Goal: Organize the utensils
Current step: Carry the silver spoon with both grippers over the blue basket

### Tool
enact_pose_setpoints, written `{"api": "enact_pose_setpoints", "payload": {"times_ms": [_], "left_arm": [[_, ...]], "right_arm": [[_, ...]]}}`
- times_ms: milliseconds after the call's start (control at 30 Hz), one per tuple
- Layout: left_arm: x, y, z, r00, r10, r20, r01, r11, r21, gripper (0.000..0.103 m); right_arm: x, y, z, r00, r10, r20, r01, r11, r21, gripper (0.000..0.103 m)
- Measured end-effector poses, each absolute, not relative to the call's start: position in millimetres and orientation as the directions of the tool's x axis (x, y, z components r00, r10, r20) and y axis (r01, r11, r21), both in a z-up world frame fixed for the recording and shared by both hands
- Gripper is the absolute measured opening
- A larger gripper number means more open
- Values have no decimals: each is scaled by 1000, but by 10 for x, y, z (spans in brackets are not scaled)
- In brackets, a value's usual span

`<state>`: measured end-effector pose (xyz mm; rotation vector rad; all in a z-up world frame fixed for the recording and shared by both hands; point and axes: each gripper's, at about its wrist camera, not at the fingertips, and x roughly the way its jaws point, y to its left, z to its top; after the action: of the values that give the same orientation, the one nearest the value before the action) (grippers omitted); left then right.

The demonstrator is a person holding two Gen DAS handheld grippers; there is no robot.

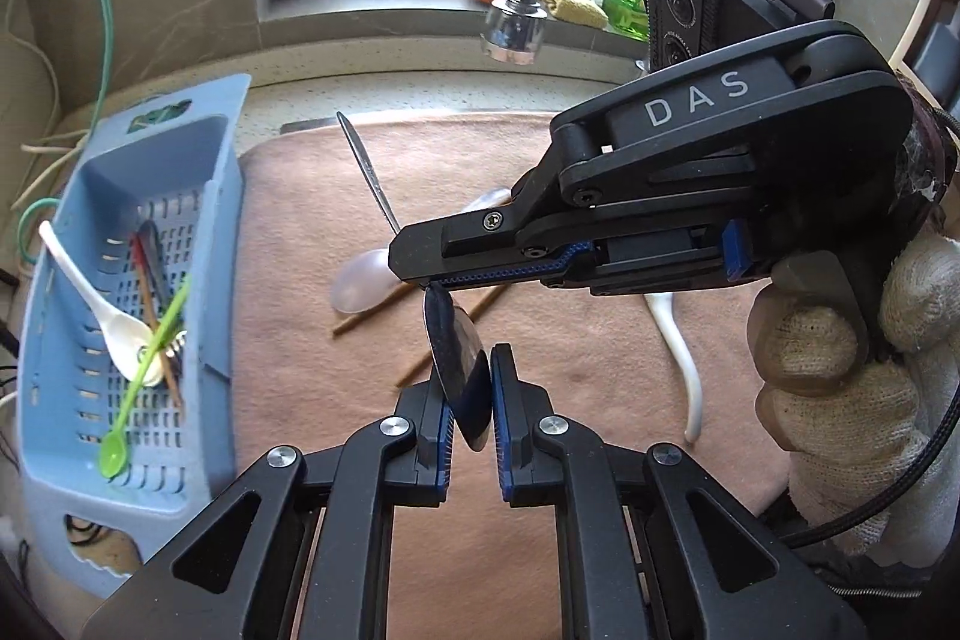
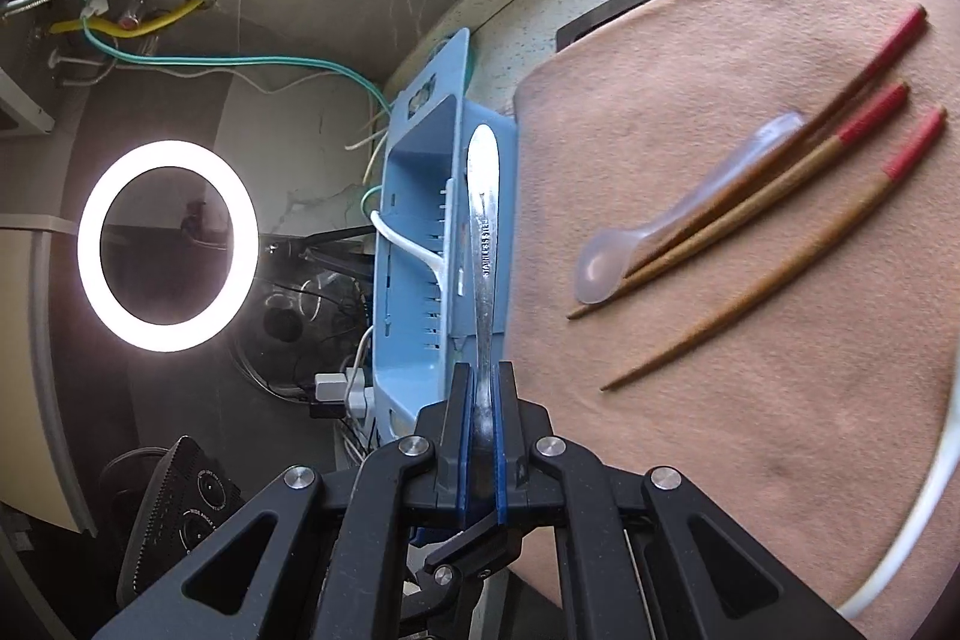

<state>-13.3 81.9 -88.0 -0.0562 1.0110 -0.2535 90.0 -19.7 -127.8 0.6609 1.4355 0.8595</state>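
A steel spoon hangs above the pink cloth, its handle slanting up and to the left. My left gripper is shut on the spoon's bowl. My right gripper comes in from the right, held by a gloved hand, and pinches the spoon's neck. In the right wrist view my right gripper is shut on the steel spoon, whose handle points at the blue basket. The blue basket stands left of the cloth.
The basket holds a white spoon, a green spoon and chopsticks. On the cloth lie a translucent spoon, three red-tipped chopsticks and a white spoon. A faucet hangs behind; a ring light glows left.
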Motion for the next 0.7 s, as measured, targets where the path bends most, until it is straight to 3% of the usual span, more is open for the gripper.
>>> {"api": "enact_pose_setpoints", "payload": {"times_ms": [400,700], "left_arm": [[-68,1582,-833,503,-163,-849,134,985,-110,10],[11,2007,-905,502,-102,-859,57,995,-85,10]], "right_arm": [[954,706,-1311,-117,823,-556,-138,541,829,6],[1008,1087,-1314,-98,782,-616,-201,591,781,9]]}}
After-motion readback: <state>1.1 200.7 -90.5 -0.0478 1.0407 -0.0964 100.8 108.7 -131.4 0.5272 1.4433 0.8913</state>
